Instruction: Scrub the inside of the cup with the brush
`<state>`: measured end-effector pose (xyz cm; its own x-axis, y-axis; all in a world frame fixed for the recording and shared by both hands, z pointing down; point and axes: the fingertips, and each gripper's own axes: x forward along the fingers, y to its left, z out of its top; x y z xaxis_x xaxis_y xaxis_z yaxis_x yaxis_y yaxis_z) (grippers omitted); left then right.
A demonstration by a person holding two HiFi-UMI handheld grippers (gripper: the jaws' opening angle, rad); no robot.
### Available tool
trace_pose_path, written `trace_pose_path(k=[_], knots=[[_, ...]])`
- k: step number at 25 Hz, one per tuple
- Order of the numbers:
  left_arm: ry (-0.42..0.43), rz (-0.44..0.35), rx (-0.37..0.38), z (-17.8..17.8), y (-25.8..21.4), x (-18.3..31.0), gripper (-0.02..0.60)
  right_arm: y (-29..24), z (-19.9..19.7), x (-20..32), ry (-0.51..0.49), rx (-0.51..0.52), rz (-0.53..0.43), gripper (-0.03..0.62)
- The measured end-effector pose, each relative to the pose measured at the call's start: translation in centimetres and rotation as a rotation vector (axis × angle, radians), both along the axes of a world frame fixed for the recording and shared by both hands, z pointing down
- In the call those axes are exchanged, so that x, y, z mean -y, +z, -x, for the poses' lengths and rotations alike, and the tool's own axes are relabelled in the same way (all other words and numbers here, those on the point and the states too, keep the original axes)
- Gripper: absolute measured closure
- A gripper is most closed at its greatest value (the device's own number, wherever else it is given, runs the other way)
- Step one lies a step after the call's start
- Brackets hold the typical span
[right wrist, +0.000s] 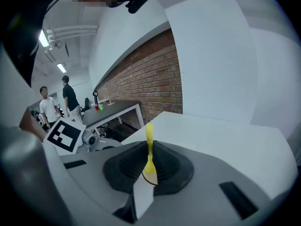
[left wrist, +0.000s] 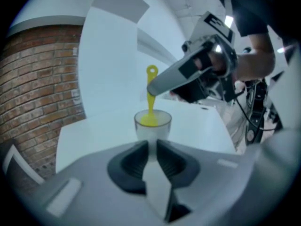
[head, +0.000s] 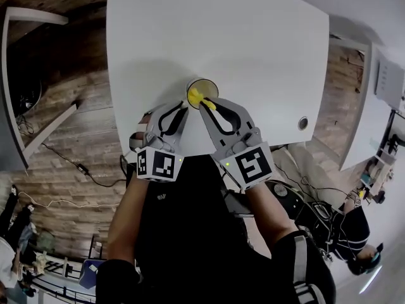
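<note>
1. The frosted clear plastic cup [left wrist: 153, 132] stands upright on the white table [head: 253, 43], near the table's near edge, at the person's twelve o'clock.
2. The left tongs [head: 184, 106] meet the cup at its seven o'clock. Their jaws are drawn almost together and their tips sit at its near wall; I can't tell whether they nip it or only brace it.
3. The right tongs [head: 207, 104] come in from five o'clock, clamped on the slim yellow plastic brush [left wrist: 151, 102], whose head is inside the cup.
4. The scrubbing step looks to be in hand. The next move calls for sweeping the brush head round the inner wall without tipping the cup.
</note>
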<state>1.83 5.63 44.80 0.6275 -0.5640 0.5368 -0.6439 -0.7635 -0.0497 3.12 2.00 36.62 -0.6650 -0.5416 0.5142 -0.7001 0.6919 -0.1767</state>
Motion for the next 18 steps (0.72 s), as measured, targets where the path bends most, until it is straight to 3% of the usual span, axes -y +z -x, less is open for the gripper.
trace_pose_path(k=[4,13,18], knots=[[-0.003,-0.002,0.001,0.1,0.1,0.0,0.523,-0.3,-0.1,-0.6,0.007,-0.018,0.017,0.563],[-0.023,-0.004,0.007,0.0,0.1,-0.1,0.523,5.1,0.5,-0.6,-0.049,-0.147,0.038,0.563],[-0.039,0.0,0.011,0.0,0.1,0.0,0.523,4.6,0.4,-0.5,-0.071,-0.147,0.058,0.563]])
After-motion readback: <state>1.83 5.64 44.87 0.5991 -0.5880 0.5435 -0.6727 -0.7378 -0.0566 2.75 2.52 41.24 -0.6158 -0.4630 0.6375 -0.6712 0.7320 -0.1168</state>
